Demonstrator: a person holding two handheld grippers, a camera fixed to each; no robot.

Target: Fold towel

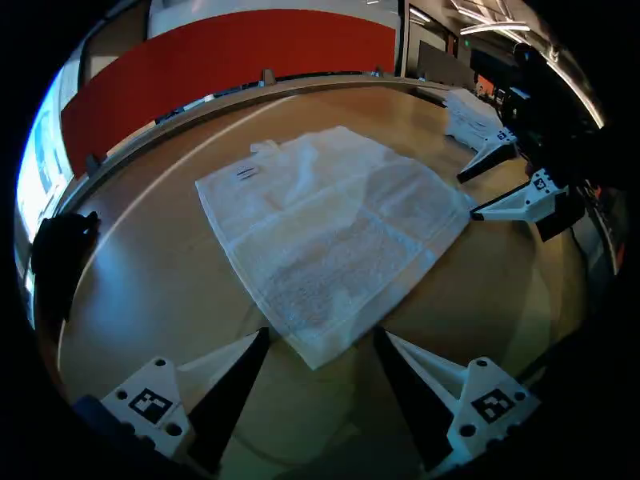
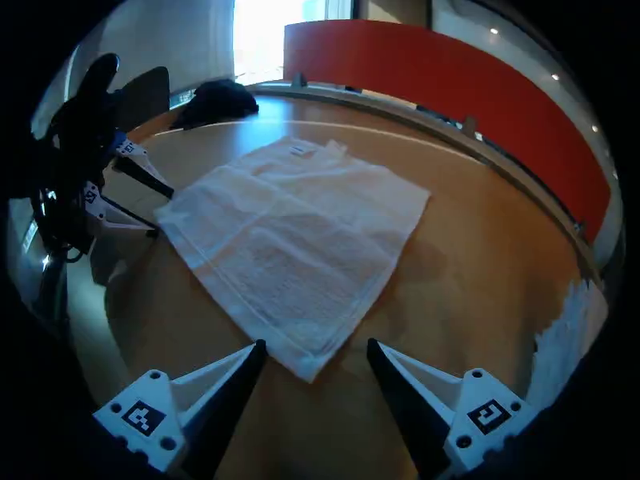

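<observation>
White terry towel [image 1: 328,232] lay spread flat on the round wooden table [image 1: 152,272]. In the left gripper view its near corner sat at 6 o'clock, between the parted fingers of the left gripper [image 1: 320,344] — neither finger pressing. Right gripper [image 1: 466,196] at 3 o'clock, likewise released, tips just beside the towel's far corner.

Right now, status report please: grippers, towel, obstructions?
Left hand-held gripper open, right hand-held gripper open. White terry towel flat on wooden table. Second white cloth apart.
</observation>
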